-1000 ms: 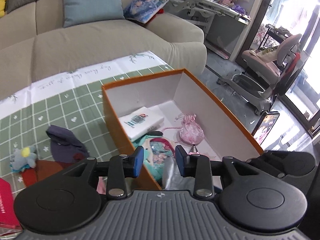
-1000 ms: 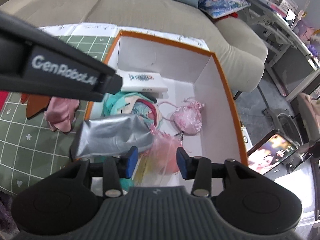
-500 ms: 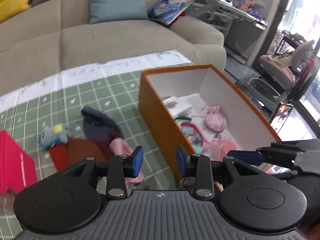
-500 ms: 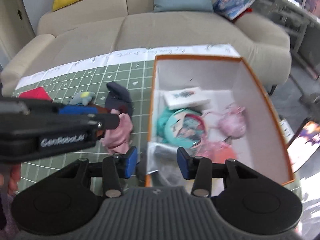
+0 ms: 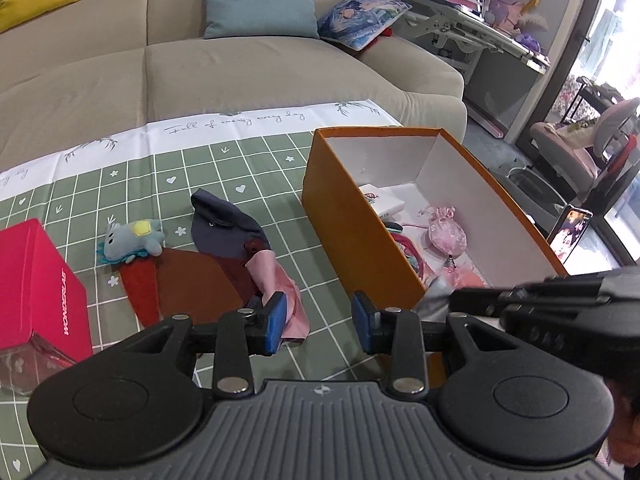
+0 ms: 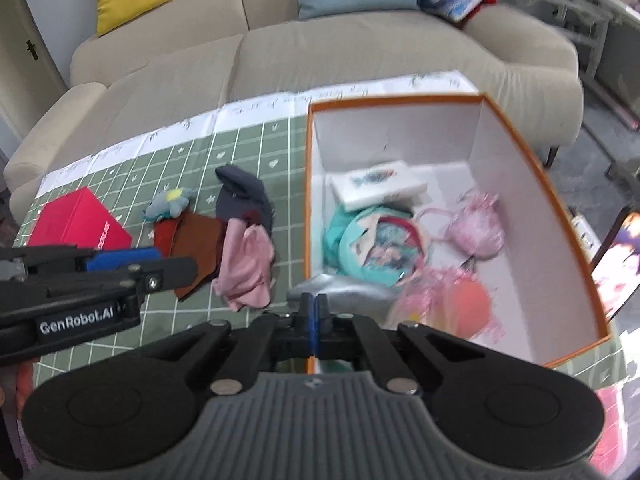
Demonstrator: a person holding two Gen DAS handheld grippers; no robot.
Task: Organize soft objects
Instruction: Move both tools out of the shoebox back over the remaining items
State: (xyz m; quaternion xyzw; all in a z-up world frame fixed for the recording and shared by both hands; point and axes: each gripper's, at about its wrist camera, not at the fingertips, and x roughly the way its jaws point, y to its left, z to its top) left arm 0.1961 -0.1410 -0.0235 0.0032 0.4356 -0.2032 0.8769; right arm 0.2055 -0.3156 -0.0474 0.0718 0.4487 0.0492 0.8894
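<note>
Cloths [image 5: 256, 276] lie outside the box [image 6: 560, 216]; right gripper [image 6: 315, 320] has shut empty, left gripper [image 5: 318, 318] has swung toward them, fingers apart.

box [image 5: 362, 236] right of clothes [image 5: 224, 256] | plush [image 5: 132, 238] left | sofa [image 5: 240, 64] behind

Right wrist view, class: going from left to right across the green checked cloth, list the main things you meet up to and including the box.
Red box → grey plush toy → brown cloth → pink cloth → orange box.
</note>
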